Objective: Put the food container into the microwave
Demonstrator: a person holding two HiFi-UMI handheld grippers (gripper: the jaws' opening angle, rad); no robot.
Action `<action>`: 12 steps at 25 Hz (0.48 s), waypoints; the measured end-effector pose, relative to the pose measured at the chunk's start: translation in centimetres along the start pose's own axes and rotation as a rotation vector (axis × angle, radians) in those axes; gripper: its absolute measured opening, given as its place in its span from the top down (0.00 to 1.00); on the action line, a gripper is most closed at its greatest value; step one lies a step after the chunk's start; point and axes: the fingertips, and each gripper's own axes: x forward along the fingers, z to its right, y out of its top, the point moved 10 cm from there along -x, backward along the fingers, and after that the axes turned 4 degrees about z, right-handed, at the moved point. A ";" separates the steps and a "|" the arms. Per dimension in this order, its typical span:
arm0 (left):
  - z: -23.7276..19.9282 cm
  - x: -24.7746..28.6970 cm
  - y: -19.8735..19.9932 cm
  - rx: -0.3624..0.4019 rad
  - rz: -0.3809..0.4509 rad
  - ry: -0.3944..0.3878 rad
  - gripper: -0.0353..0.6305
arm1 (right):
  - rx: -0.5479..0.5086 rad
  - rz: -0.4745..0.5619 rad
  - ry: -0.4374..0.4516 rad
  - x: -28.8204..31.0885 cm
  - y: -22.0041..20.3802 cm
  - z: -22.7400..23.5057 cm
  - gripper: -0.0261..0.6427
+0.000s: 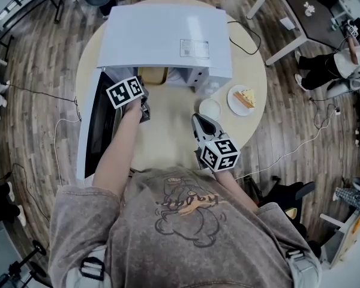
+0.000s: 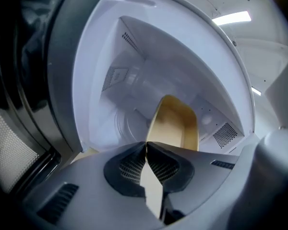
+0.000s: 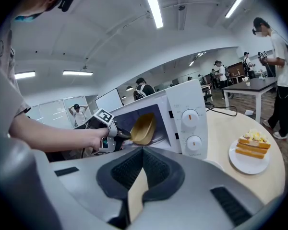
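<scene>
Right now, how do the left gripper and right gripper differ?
Load: the left gripper pinches the food container by its rim; the right gripper is shut on nothing.
Place: the left gripper is at the open mouth of the microwave; the right gripper sits back over the table, facing it.
Shared: both have their jaws closed.

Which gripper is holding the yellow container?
The left gripper, pinching the yellow container at the open microwave; the right gripper is shut on nothing above the table.

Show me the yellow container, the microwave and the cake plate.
yellow container (image 3: 144, 127): right gripper view, its outer wall.
microwave (image 1: 162, 35): head view, its white top.
cake plate (image 3: 240, 164): right gripper view, its bare front rim.
</scene>
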 end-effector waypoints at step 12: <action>0.3 1.7 0.8 -0.026 0.019 -0.005 0.89 | 0.002 -0.030 0.009 1.8 0.3 0.5 0.96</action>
